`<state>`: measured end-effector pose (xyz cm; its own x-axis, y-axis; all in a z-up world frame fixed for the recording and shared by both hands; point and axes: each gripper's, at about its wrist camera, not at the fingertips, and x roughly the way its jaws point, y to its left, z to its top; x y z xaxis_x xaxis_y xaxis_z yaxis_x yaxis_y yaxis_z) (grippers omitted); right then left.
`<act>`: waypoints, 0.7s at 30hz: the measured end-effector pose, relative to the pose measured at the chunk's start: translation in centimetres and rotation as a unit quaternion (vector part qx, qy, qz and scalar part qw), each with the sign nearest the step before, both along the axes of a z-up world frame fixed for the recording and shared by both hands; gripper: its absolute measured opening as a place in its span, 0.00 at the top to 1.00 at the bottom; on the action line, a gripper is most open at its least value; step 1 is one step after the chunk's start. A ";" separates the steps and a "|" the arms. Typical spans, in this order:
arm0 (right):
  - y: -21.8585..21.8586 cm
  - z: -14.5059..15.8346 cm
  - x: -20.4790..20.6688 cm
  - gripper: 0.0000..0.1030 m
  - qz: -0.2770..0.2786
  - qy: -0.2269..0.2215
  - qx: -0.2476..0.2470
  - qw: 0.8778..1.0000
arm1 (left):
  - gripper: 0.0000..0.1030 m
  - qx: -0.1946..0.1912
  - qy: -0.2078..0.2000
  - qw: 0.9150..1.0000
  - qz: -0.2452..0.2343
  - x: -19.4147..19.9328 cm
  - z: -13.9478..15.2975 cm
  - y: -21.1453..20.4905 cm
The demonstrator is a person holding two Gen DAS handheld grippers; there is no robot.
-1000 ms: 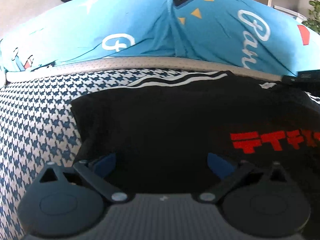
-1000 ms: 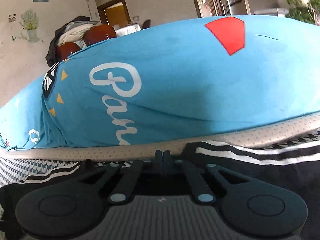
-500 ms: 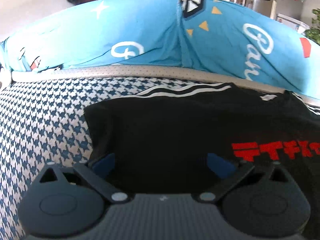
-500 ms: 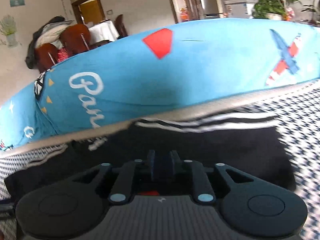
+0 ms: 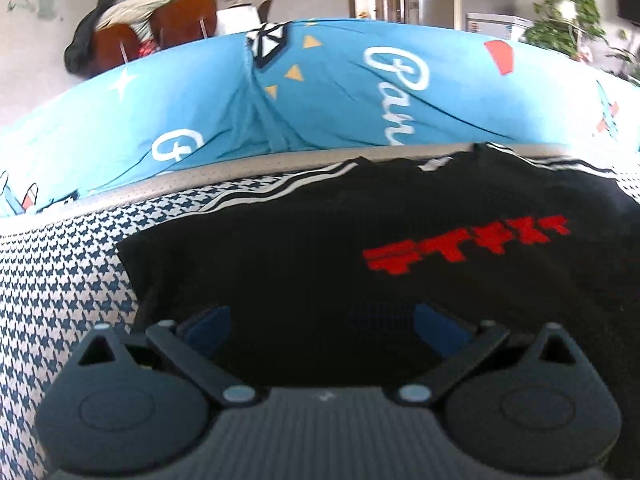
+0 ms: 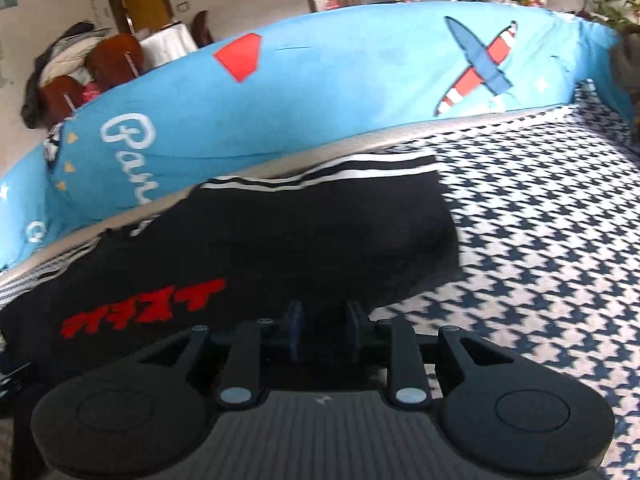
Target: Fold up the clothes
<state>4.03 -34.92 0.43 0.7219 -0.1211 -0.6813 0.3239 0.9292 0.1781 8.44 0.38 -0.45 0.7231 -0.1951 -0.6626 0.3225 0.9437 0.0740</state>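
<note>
A black T-shirt (image 5: 320, 248) with red lettering (image 5: 468, 244) and white-striped sleeve cuffs (image 5: 280, 192) lies flat on the houndstooth cover (image 5: 60, 280). My left gripper (image 5: 322, 316) hovers over the shirt's near left part, open wide, with nothing between its blue pads (image 5: 208, 332). In the right wrist view the same shirt (image 6: 280, 240) shows its right sleeve and striped cuff (image 6: 328, 168). My right gripper (image 6: 325, 320) sits over the shirt's near right edge. Its jaws are opening, a narrow gap apart, and no cloth is pinched between them.
A long blue printed cushion (image 5: 340, 92) runs behind the shirt along the cover's far edge. Bare houndstooth cover (image 6: 540, 240) spreads to the shirt's right. Chairs draped with clothes (image 5: 132, 36) and a plant (image 5: 568, 20) stand in the room beyond.
The right gripper, shut at the shirt's far edge a second ago, has drawn back towards the right sleeve and parted its jaws. The left gripper has pulled back, still open, showing more of the shirt.
</note>
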 end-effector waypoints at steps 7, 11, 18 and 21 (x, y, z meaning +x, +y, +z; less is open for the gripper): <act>-0.5 -0.6 0.2 0.52 -0.010 0.014 -0.018 1.000 | 0.01 -0.017 0.019 0.999 -0.025 -1.1 -0.1 -0.7; -0.8 -1.2 0.6 0.53 -0.012 0.017 -0.009 1.000 | 0.01 -0.008 0.024 0.999 -0.038 -1.2 -0.6 -1.5; -0.8 -1.7 1.0 0.90 -0.024 0.020 -0.017 0.999 | 0.01 -0.007 0.049 0.997 -0.056 -1.5 -1.6 -2.2; -1.0 -1.8 1.0 0.91 -0.038 0.019 -0.026 0.999 | 0.01 -0.005 0.055 0.996 -0.069 -1.8 -1.9 -2.4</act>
<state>4.99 -35.90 -1.36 0.6831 -0.2102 -0.6994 0.3996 0.9092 0.1170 6.61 -2.05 -2.35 0.6113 -0.2954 -0.7342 0.4554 0.8900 0.0211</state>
